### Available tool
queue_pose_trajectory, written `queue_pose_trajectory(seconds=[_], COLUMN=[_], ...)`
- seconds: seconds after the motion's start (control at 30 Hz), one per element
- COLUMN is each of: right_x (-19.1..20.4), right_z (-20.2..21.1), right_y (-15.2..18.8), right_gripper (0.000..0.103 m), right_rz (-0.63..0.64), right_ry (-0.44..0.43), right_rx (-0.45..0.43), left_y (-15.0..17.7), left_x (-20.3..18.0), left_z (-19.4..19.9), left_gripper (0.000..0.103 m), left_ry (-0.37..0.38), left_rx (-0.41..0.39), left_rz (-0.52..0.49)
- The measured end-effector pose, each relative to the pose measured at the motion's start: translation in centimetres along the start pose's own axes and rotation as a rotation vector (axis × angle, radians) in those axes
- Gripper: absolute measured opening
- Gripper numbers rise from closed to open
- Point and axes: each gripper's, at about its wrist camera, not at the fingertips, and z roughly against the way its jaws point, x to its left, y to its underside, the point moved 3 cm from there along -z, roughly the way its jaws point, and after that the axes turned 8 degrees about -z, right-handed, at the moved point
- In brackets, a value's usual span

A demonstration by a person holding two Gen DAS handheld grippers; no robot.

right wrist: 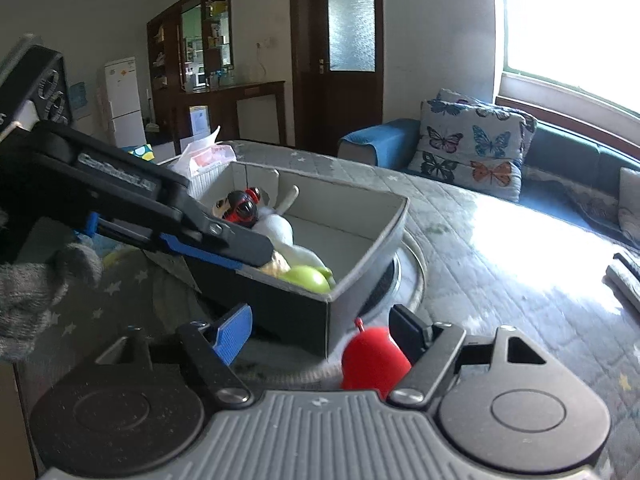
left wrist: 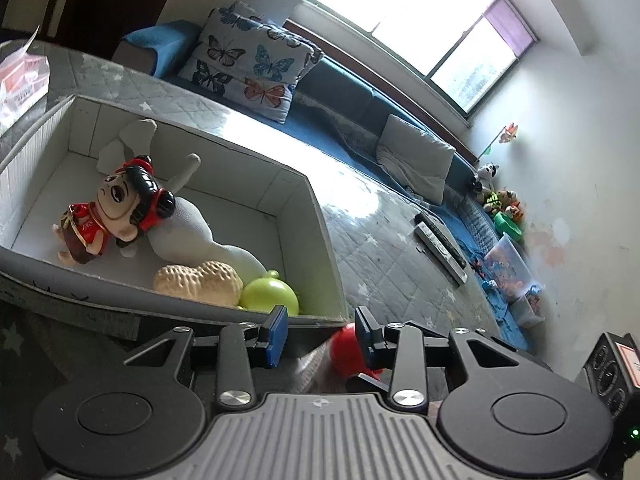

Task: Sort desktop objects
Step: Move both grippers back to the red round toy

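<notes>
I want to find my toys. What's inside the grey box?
Inside the grey box: a doll in red, a white plush, a peanut toy and a green apple. Anything underneath them is hidden.

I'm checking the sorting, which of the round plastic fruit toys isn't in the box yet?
The red one, lying on the quilted cover just outside the box's corner; the green one is inside.

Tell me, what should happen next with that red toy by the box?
Probably close the right tool on the red toy. It lies on the table outside the box, by the tool's right finger, jaws open, while the other toys are already inside.
</notes>
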Motion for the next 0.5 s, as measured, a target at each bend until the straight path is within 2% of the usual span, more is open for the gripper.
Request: queue_pose_trajectory(seconds=[0.23,0.5], right_x=[-1.4,-2.8], right_z=[0.3,0.1], right_y=[2.3,3.2], right_gripper=[0.078,0.078], right_rz=[-0.032,-0.067], right_ry=[0.03,0.049], right_rx=[0.04,0.048], left_y=[1.7,3.2], left_x=[-1.9,-3.0], left_z=[-0.1,-3.0], left_gripper=[0.039,0.039], left_ry=[0.013,0.03], left_rx=[0.029,0.102], left_rz=[-0.035,-0.034])
